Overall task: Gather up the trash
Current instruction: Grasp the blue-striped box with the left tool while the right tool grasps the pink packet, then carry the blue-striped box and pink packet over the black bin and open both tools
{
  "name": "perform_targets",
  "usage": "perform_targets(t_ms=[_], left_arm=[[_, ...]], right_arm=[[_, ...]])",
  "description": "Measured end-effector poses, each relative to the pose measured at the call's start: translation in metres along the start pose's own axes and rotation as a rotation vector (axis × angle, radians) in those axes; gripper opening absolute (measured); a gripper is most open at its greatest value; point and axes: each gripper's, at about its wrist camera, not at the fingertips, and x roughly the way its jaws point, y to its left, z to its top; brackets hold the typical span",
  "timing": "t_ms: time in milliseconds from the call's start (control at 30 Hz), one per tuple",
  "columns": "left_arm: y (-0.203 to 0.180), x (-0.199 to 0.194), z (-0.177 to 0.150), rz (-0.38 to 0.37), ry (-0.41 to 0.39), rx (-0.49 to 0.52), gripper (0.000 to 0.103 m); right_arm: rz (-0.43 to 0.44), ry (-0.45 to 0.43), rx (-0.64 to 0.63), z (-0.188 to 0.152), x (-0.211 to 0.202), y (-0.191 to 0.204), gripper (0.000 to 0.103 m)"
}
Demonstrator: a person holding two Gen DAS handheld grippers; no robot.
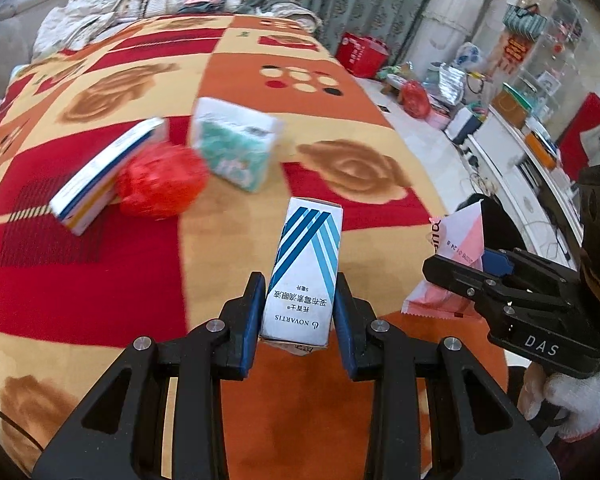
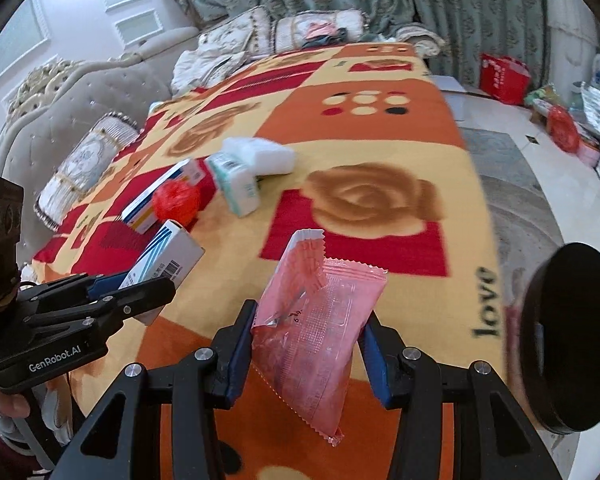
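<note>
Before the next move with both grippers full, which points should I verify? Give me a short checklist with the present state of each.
1. Left gripper clamps the white and blue box on both sides: ok.
2. Right gripper holds the pink wrapper: ok, though the wrapper is crumpled and hangs loose below.
3. The two grippers are apart, not touching: ok.
4. Black bin is in view at the right: ok.
5. Bin opening faces the grippers: cannot tell.
6. Bed cleared: not ok; a red ball, a flat box and a tissue pack remain on the blanket.
</note>
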Motion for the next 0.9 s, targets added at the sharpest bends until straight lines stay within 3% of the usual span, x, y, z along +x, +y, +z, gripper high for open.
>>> perform_targets(t_ms=[700,900], left_arm=[[-0.119,0.036,0.015,-0.104,0.039,0.172,0.031],[-0.154,0.053,0.021,-0.165,0.066,0.197,0.031]], right_arm=[[-0.161,-0.083,0.188,-0.027,-0.070,-0.126,0.047],[-0.208,-0.096,0.262,-0.036,-0.083,-0.168,0.047]])
